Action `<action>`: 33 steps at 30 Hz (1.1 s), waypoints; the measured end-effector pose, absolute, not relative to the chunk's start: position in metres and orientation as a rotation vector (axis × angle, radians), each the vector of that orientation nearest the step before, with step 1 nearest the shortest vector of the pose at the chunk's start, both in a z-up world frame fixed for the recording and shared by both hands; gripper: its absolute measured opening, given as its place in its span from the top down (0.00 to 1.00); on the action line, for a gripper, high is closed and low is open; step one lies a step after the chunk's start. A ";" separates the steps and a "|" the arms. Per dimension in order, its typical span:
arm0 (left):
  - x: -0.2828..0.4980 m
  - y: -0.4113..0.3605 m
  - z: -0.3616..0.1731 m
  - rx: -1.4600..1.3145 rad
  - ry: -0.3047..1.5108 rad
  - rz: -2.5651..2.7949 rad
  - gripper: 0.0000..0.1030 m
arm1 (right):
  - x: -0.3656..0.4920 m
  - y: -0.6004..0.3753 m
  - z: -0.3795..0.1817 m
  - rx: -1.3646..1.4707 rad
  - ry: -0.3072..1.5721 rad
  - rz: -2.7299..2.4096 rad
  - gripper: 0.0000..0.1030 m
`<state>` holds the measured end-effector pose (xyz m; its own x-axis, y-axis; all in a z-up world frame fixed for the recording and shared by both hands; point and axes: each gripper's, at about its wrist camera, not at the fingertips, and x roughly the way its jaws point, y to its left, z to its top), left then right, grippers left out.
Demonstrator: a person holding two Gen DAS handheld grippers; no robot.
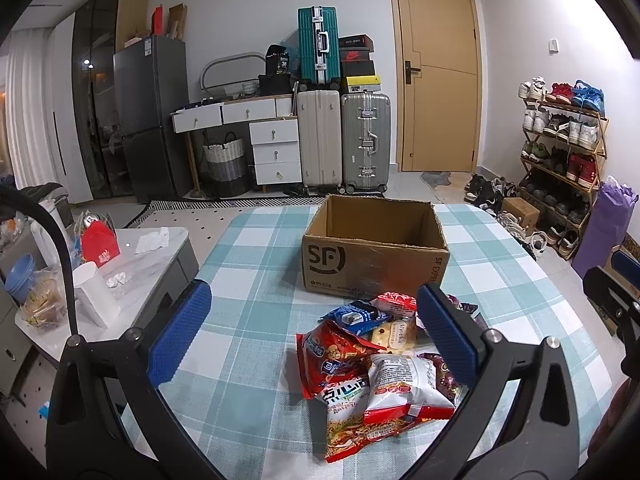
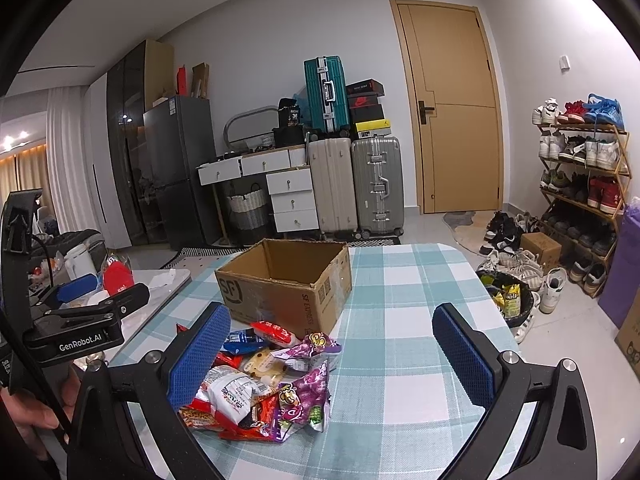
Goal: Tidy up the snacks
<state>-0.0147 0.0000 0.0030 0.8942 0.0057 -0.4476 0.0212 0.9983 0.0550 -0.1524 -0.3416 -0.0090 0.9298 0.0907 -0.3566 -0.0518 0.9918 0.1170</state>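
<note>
Presently: left gripper (image 1: 314, 334) and right gripper (image 2: 332, 354) — both level, jaws spread wide, empty — hover above the snack packets (image 2: 264, 384) just before the SF cardboard box (image 1: 376, 246).

matt brown cardboard box (image 1: 376, 258), glossy plastic snack packets (image 1: 380, 376), checked woven tablecloth (image 1: 248, 344)

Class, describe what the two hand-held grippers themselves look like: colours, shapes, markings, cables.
Each hand-held gripper, left and right, has a black frame with silver bolts and two flat fingers faced with blue dimpled pads. The left one's body carries white "GenRobot.AI" lettering and a thin black cable.
</note>
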 end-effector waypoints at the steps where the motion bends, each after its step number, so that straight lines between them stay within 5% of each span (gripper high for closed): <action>1: -0.016 -0.001 0.003 0.062 0.456 -0.004 0.01 | -0.153 -0.342 -0.009 0.108 0.370 0.073 0.00; 33: -0.023 -0.002 0.010 0.060 0.445 -0.014 0.01 | -0.154 -0.342 -0.011 0.112 0.370 0.076 0.00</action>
